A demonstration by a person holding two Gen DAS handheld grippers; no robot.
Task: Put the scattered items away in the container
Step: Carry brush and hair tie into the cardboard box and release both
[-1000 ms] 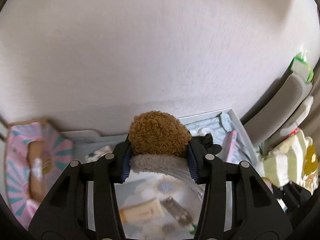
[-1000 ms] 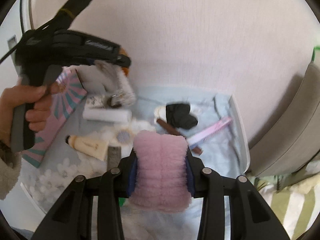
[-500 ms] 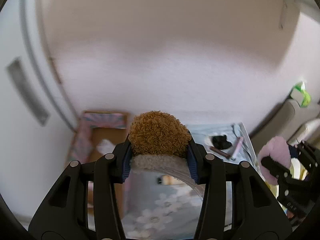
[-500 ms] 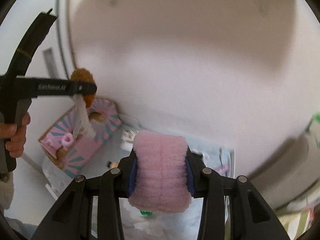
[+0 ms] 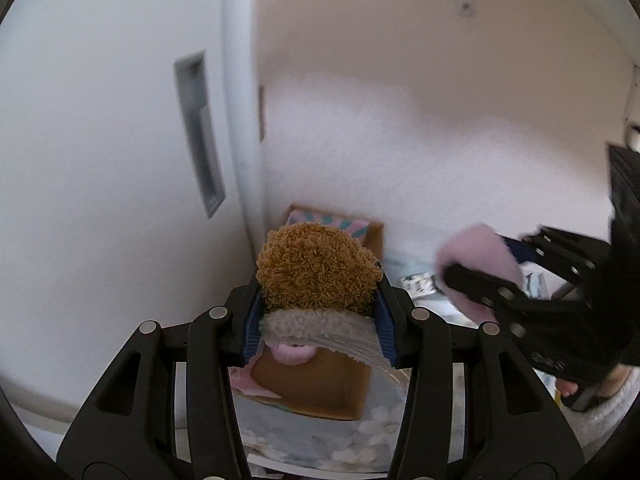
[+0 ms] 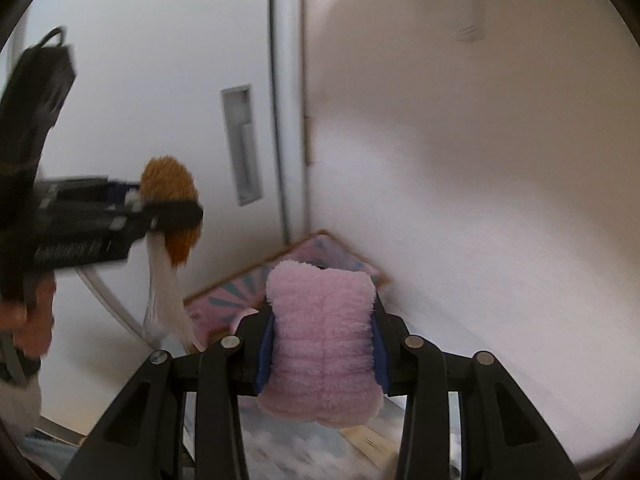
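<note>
Squarely between clamped jaws, brown plush [image 5: 316, 270]

Box mouth: cardboard box [image 5: 320, 384] open on top, tucked into the corner.
Behind: wall [image 5: 440, 120] close at the back.
Left side: door [image 5: 100, 160] close beside the box.
Above: brown fluffy item [image 5: 316, 268] and pink fluffy item [image 6: 322, 344] hanging over the opening, near each other.

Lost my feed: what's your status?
Left gripper shut on brown fuzzy item. Right gripper shut on pink fuzzy item. Box below, nothing in the way.
</note>
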